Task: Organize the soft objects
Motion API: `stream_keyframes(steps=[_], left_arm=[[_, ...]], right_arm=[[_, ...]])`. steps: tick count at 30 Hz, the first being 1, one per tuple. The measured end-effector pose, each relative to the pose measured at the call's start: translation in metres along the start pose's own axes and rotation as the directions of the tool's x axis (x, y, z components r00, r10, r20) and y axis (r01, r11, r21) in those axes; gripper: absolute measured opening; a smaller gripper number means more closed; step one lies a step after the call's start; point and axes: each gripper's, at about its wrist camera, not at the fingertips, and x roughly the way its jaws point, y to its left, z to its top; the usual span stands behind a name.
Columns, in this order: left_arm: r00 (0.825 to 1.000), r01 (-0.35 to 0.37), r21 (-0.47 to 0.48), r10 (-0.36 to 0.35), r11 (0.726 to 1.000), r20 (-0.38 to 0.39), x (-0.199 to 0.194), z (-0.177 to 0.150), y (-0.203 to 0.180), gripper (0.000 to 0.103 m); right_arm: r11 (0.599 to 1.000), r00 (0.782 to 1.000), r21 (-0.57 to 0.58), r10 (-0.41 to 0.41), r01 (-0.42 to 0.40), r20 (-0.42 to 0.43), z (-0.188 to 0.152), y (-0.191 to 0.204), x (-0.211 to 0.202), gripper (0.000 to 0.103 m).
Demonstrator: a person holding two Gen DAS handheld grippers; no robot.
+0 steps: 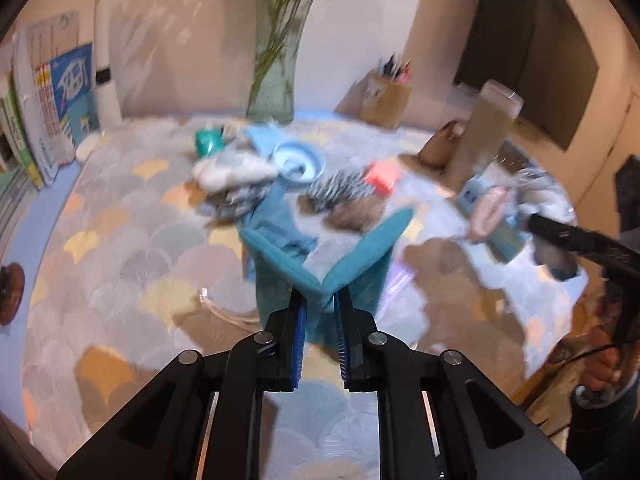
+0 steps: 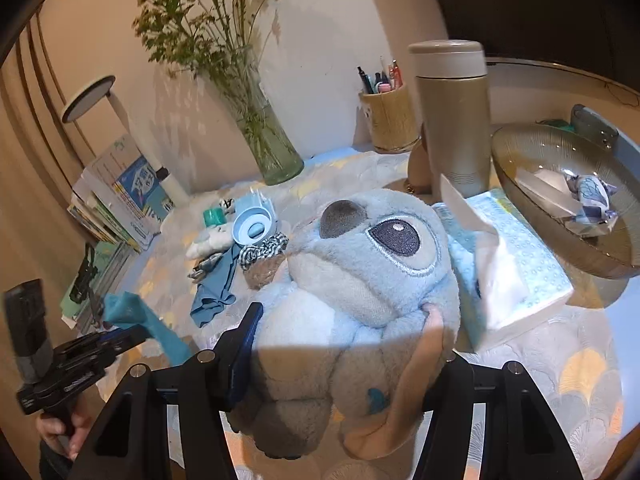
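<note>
My left gripper point(image 1: 320, 300) is shut on a fold of a teal cloth point(image 1: 320, 264), which hangs from the blue pads above the patterned table mat point(image 1: 132, 264). In the right wrist view that gripper point(image 2: 120, 334) shows at the lower left with the teal cloth point(image 2: 136, 314) in it. My right gripper point(image 2: 348, 344) is shut on a blue plush toy point(image 2: 360, 264) with a big eye and pink ears; the toy hides the right finger. A second teal cloth point(image 2: 214, 292), a checked fabric piece point(image 2: 266, 248), a brown furry piece point(image 2: 264, 274) and a whitish bundle point(image 2: 210, 244) lie mid-table.
At the back stand a glass vase of stems point(image 2: 272, 152), a pen holder point(image 2: 390, 120) and a beige flask point(image 2: 454, 120). A tissue box point(image 2: 524, 264) and a glass bowl point(image 2: 560, 216) sit at the right. Books point(image 2: 120, 200) lean at the left. A blue round dish point(image 2: 252, 228) lies among the fabrics.
</note>
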Motion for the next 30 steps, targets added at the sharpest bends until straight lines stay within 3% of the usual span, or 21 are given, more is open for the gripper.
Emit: stream_keyframes(steps=[2,4,7,12,14,15,16,19,21,23,24,25,26,30], left_arm=[[0.995,-0.088,-0.018,0.088,0.996,-0.045,0.015,-0.007,0.007,0.034],[0.990,-0.116,-0.049,0.111,0.992,-0.092,0.028,-0.012,0.015,0.034],[0.986,-0.063,-0.147,0.039,0.987,-0.160,0.046,-0.016,0.033,0.034],[0.983,0.137,-0.209,-0.158,0.968,-0.088,0.044,-0.001,0.044,0.037],[0.973,0.203,-0.185,-0.220,0.962,-0.075,0.041,0.008,0.043,0.067],[0.971,0.213,-0.173,-0.228,0.962,-0.069,0.039,0.010,0.040,0.075],[0.969,0.228,-0.156,-0.239,0.961,-0.060,0.037,0.012,0.035,0.081],[0.960,0.261,-0.089,-0.268,0.961,-0.078,0.037,0.021,0.012,0.083],[0.975,0.192,0.012,-0.190,0.981,-0.113,0.043,0.027,-0.008,0.088],[0.991,0.028,0.137,-0.009,0.990,-0.137,0.058,0.030,-0.029,0.088],[0.986,-0.067,0.178,0.092,0.982,-0.140,0.069,0.031,-0.035,0.088],[0.979,-0.115,0.194,0.145,0.974,-0.146,0.078,0.032,-0.036,0.088],[0.973,-0.127,0.189,0.159,0.974,-0.169,0.087,0.033,-0.035,0.088],[0.980,-0.055,0.096,0.072,0.994,-0.187,0.100,0.045,-0.018,0.083]], right_arm=[[1.000,1.000,0.002,0.011,-0.011,-0.013,-0.004,-0.003,0.002,0.060],[1.000,0.999,-0.006,0.008,-0.008,-0.033,-0.009,-0.004,0.007,0.060],[1.000,0.997,0.000,0.024,-0.024,-0.067,-0.015,-0.007,0.017,0.060],[0.999,0.995,0.004,0.048,-0.048,-0.085,-0.019,-0.009,0.023,0.060],[0.999,0.995,0.005,0.045,-0.044,-0.084,-0.019,-0.011,0.023,0.060],[0.999,0.996,0.008,0.044,-0.043,-0.083,-0.019,-0.012,0.022,0.060],[0.999,0.996,0.013,0.042,-0.041,-0.083,-0.018,-0.015,0.022,0.060],[0.999,0.995,0.032,0.037,-0.035,-0.088,-0.018,-0.022,0.025,0.060],[0.998,0.994,0.044,0.039,-0.035,-0.097,-0.018,-0.026,0.030,0.060],[0.998,0.993,0.051,0.046,-0.041,-0.109,-0.018,-0.026,0.034,0.060],[0.998,0.992,0.050,0.048,-0.042,-0.115,-0.018,-0.026,0.036,0.060],[0.998,0.992,0.048,0.047,-0.041,-0.120,-0.019,-0.025,0.038,0.060],[0.998,0.991,0.044,0.045,-0.040,-0.124,-0.019,-0.025,0.039,0.060],[0.998,0.990,0.043,0.045,-0.040,-0.131,-0.020,-0.027,0.041,0.060]])
